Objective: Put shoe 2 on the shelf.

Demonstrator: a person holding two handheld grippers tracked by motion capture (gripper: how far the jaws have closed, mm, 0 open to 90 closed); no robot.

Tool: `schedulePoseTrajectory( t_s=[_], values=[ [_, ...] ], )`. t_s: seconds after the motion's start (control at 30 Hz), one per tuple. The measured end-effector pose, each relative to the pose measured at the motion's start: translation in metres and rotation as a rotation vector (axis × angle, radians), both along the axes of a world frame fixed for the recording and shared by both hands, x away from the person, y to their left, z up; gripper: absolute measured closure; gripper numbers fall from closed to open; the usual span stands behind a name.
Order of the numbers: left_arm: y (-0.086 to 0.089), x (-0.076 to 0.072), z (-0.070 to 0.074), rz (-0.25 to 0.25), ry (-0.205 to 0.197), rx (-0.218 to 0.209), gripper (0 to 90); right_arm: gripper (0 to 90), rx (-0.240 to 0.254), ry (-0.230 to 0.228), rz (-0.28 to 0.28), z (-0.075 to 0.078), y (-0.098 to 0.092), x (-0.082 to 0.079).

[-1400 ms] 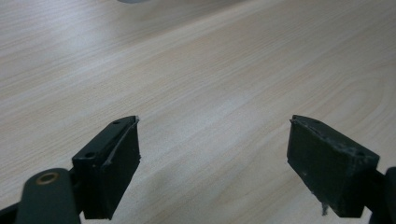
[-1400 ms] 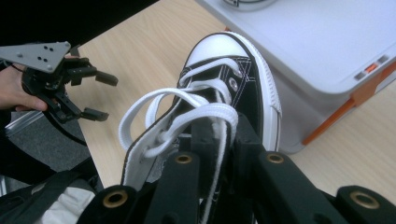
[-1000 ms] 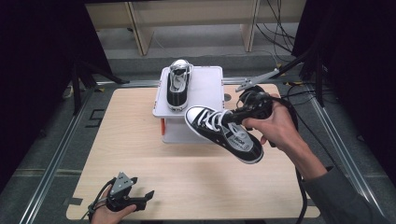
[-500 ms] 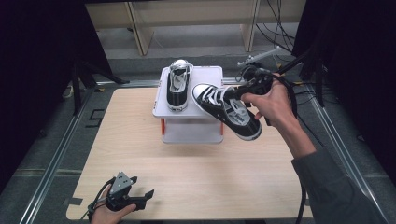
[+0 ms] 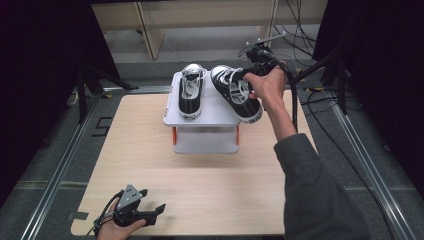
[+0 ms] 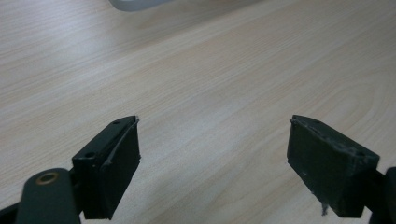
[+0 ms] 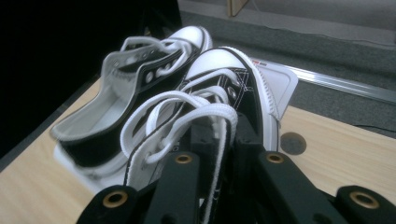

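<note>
Right gripper (image 5: 248,76) clamps one sneaker (image 5: 236,92) above the white stand (image 5: 215,112) — left gripper (image 5: 152,212) rests, jaws apart.

The white stand (image 5: 207,120) blocks the table's (image 5: 150,165) far middle, one shoe (image 5: 190,92) filling its left half. Bare wood lies open in front and on both sides.
</note>
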State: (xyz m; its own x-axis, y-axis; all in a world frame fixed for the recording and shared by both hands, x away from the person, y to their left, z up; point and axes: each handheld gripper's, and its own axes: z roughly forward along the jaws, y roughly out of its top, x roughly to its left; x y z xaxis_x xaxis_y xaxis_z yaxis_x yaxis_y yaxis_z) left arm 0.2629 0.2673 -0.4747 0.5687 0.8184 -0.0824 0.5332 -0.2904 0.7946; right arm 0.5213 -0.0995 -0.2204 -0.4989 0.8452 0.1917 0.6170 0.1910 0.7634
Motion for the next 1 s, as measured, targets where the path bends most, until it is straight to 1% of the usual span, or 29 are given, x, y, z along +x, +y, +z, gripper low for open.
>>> schedulePoseTrajectory(
  t_s=[0.03,0.07,0.1,0.17,0.2,0.23,0.27,0.3,0.33,0.37,0.4,0.43,0.47,0.5,0.53,0.57,0.6,0.63,0.67,0.7,0.73,0.77,0.8,0.83,0.87,0.9,0.93,0.97,1.0],
  values=[
    [0.000,0.000,0.000,0.000,0.000,0.000,16.6,83.5,0.000,0.000,0.000,0.000,0.000,0.000],
    [0.000,0.000,0.000,-0.004,0.000,0.011,16.6,83.5,0.011,0.022,-0.029,-0.002,0.003,0.004],
    [0.001,0.000,0.001,-0.012,-0.001,0.029,16.6,83.5,0.010,0.007,-0.027,-0.005,0.006,0.011],
    [0.000,0.000,0.002,-0.012,-0.001,0.021,16.6,83.5,0.022,0.013,-0.070,-0.012,0.015,0.026],
    [-0.001,-0.001,0.001,-0.008,0.000,-0.007,16.6,83.5,0.017,0.002,-0.073,-0.014,0.018,0.032],
    [-0.001,-0.001,0.002,-0.012,-0.002,-0.005,16.6,83.5,0.032,0.026,-0.090,-0.014,0.022,0.036],
    [-0.001,-0.001,0.002,-0.016,-0.002,-0.001,16.6,83.5,0.032,0.026,-0.090,-0.014,0.022,0.036],
    [0.000,-0.001,0.003,-0.026,-0.001,0.028,16.5,83.5,0.035,0.022,-0.103,-0.016,0.025,0.041],
    [-0.003,-0.002,0.002,-0.020,-0.005,-0.011,16.6,83.5,0.052,0.026,-0.130,-0.018,0.030,0.049],
    [-0.003,-0.002,0.002,-0.020,-0.005,-0.011,16.6,83.5,0.056,0.025,-0.144,-0.019,0.032,0.052],
    [-0.003,-0.003,0.002,-0.022,-0.005,-0.009,16.6,83.5,0.047,0.009,-0.149,-0.021,0.033,0.056],
    [-0.003,-0.003,0.002,-0.022,-0.005,-0.009,16.5,83.5,0.060,0.020,-0.162,-0.022,0.036,0.058],
    [-0.003,-0.003,0.002,-0.025,-0.010,-0.012,16.6,83.5,0.055,0.020,-0.168,-0.023,0.037,0.061],
    [-0.002,-0.003,0.003,-0.028,-0.005,0.008,16.6,83.4,0.045,0.012,-0.170,-0.024,0.039,0.063],
    [-0.004,-0.003,0.003,-0.022,-0.005,-0.015,16.6,83.4,0.045,0.012,-0.170,-0.024,0.039,0.063],
    [-0.003,-0.003,0.003,-0.028,-0.005,-0.010,16.6,83.5,0.045,0.021,-0.180,-0.026,0.042,0.067],
    [-0.002,-0.003,0.003,-0.031,-0.004,0.015,16.6,83.5,0.045,0.021,-0.180,-0.026,0.042,0.067],
    [-0.002,-0.003,0.003,-0.034,-0.005,0.014,16.6,83.4,0.035,0.018,-0.191,-0.028,0.044,0.068],
    [-0.002,-0.003,0.003,-0.032,-0.006,0.014,16.6,83.4,0.031,0.015,-0.180,-0.033,0.046,0.071],
    [-0.003,-0.004,0.003,-0.025,-0.008,-0.010,16.6,83.3,0.033,0.024,-0.182,-0.034,0.048,0.071],
    [-0.003,-0.004,0.003,-0.024,-0.009,-0.014,16.6,83.3,0.033,0.024,-0.182,-0.034,0.048,0.071],
    [-0.003,-0.004,0.003,-0.025,-0.008,-0.008,16.6,83.3,0.033,0.019,-0.186,-0.035,0.049,0.071],
    [-0.003,-0.004,0.003,-0.025,-0.007,-0.009,16.6,83.1,0.034,0.029,-0.196,-0.034,0.051,0.069],
    [-0.002,-0.003,0.003,-0.029,-0.007,0.012,16.6,82.7,0.039,0.031,-0.183,-0.033,0.051,0.067],
    [-0.002,-0.003,0.003,-0.030,-0.005,0.015,16.6,82.7,0.039,0.031,-0.183,-0.033,0.051,0.067],
    [-0.003,-0.004,0.003,-0.027,-0.004,-0.003,16.6,82.5,0.050,0.043,-0.189,-0.033,0.053,0.066],
    [-0.004,-0.004,0.003,-0.028,-0.005,-0.006,16.5,82.5,0.060,0.044,-0.189,-0.034,0.053,0.065],
    [-0.004,-0.004,0.003,-0.027,-0.005,-0.003,16.6,82.3,0.086,0.049,-0.185,-0.036,0.053,0.064],
    [-0.004,-0.004,0.003,-0.027,-0.006,-0.005,16.6,82.3,0.086,0.049,-0.185,-0.036,0.053,0.064]
  ],
)
